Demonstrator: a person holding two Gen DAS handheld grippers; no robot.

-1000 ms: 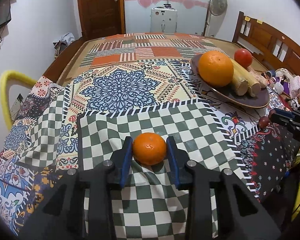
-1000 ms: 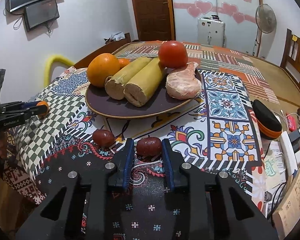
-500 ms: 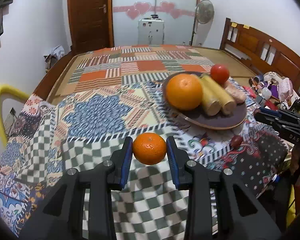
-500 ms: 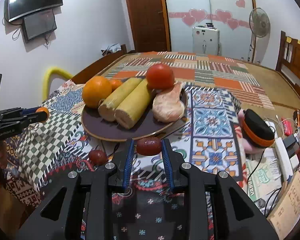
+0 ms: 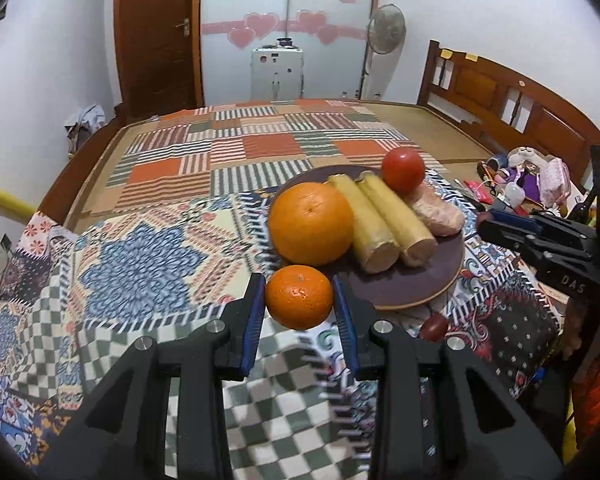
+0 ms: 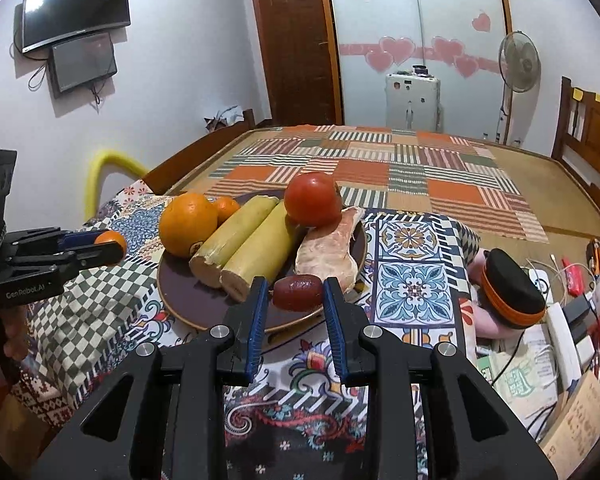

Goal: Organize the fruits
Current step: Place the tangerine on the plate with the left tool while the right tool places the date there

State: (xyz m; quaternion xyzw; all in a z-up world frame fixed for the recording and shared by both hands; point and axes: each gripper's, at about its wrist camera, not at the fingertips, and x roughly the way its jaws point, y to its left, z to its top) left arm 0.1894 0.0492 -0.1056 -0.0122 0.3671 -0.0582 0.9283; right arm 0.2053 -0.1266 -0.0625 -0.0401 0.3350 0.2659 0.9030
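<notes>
The patchwork cloth covers the whole work surface, and on it sits one dark round plate that serves, I judge, as the gathering place for the fruit; the step in hand is the carrying-in, both hands bringing a piece toward that plate at once; the left gripper is clamped on a small mandarin, held clear of the cloth just short of the plate's near rim, right in front of the large orange; the right gripper is closed tight on a dark red date, held over the plate's near edge beside the pinkish root; the next move calls for each hand to reach a free patch of plate, lower gently and only then part its jaws, since both fruits are round and would likely roll off the shallow rim if dropped, and the plate is crowded enough that the mandarin needs a gap beside the large orange rather than on top of it; counted: one plate, one large orange, two pale yellow stalk lengths lying side by side, one red tomato perched at the back, one pinkish root, one second small mandarin tucked behind the large orange, one held mandarin, one held date, and one more date lying on the cloth below the plate's rim, not yet collected.
</notes>
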